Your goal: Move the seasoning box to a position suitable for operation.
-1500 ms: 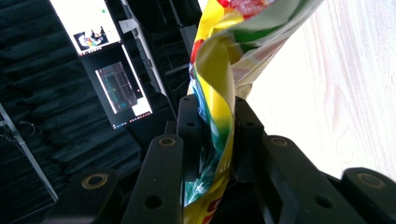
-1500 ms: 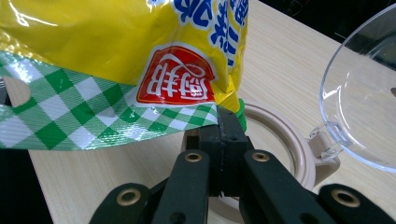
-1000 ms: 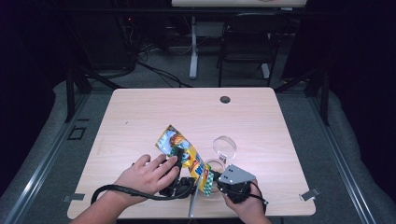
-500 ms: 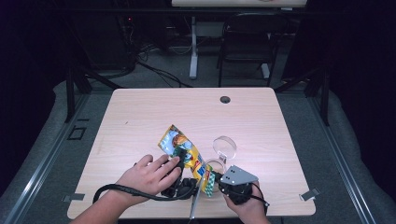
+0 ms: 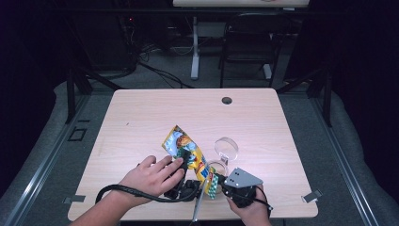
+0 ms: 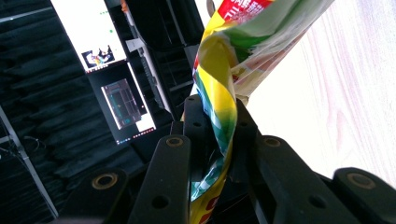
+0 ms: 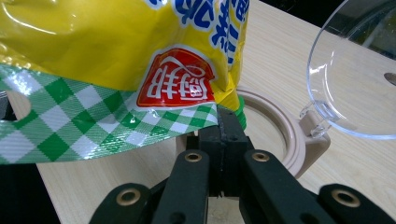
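Two claws, left (image 5: 184,162) and right (image 5: 217,184), clamp one snack bag (image 5: 181,143).

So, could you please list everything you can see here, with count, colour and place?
snack bag: one, yellow with a green-and-white checked edge, near the table's front middle, held by both grippers
container: one, beige and round, open, just right of the bag
lid: one, clear, hinged to the container and standing open
table: one, light wood, with a dark round hole near the far edge
chair: one, dark, on the floor behind the table
monitors: two, lit, off to the side in the left gripper view
left gripper: one, black, shut on the bag's twisted part
right gripper: one, black, shut on the bag's checked edge
hands: two, at the table's front edge
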Motion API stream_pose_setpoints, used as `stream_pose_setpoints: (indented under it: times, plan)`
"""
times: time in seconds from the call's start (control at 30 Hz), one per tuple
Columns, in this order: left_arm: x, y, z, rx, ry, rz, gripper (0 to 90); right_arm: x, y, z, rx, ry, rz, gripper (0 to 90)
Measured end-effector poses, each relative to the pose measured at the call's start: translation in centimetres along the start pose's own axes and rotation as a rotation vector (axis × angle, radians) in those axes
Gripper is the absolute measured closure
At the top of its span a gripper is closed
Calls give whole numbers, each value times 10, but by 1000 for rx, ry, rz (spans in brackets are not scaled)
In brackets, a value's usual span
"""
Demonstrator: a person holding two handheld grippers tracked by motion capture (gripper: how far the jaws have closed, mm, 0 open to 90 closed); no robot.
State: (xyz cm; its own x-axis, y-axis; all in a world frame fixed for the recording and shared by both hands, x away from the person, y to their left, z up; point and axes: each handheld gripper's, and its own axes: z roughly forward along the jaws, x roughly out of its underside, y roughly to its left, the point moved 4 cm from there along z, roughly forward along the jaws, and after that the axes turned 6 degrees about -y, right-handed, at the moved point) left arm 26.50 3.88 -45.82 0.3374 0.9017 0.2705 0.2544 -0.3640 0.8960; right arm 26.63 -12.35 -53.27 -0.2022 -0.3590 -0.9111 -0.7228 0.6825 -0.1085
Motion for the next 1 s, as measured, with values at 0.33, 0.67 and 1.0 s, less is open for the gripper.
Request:
stream_pose_setpoints:
  times: [0.33, 0.67, 1.0]
  plan:
    - [1, 1, 0, -2, 2, -9, 819, -1, 1, 0, -7, 3, -3, 900]
    - [1, 4, -1, 0, -2, 1, 823, -1, 1, 1, -17, -3, 8, 900]
    - [2, 6, -2, 13, 4, -9, 823, -2, 2, 1, -26, -11, 17, 900]
